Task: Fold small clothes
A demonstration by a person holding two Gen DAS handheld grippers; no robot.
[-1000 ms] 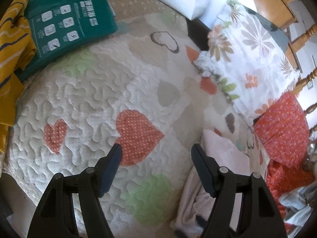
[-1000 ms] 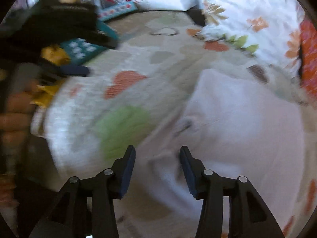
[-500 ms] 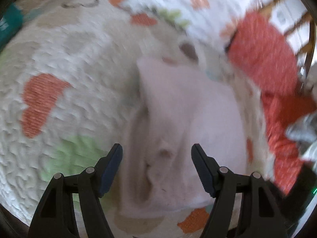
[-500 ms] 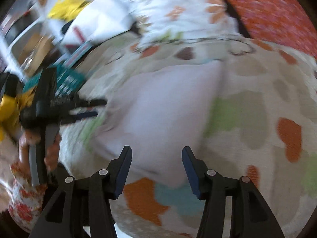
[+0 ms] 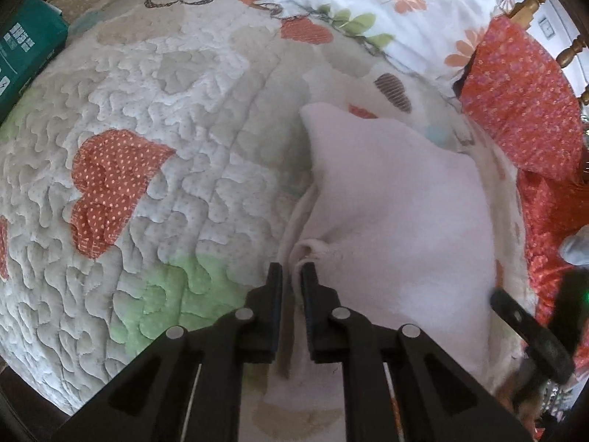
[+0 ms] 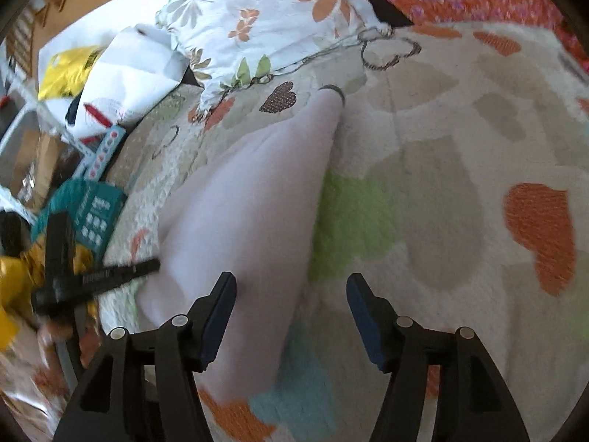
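A pale pink small garment lies on the heart-patterned quilt. My left gripper is shut on a fold at the garment's near left edge. In the right wrist view the same garment lies left of centre. My right gripper is open and empty, with its left finger over the garment's near edge and its right finger over the bare quilt. The left gripper shows at the far left of that view, at the garment's other side.
A green box sits at the quilt's far left. A floral pillow and an orange-red cloth lie at the back and right. Wooden bed spindles stand far right. Yellow fabric and papers lie beside the bed.
My left gripper swung right from the bare quilt onto the pink garment and closed on its edge fold. My right gripper moved to the garment's opposite side and opened wider.
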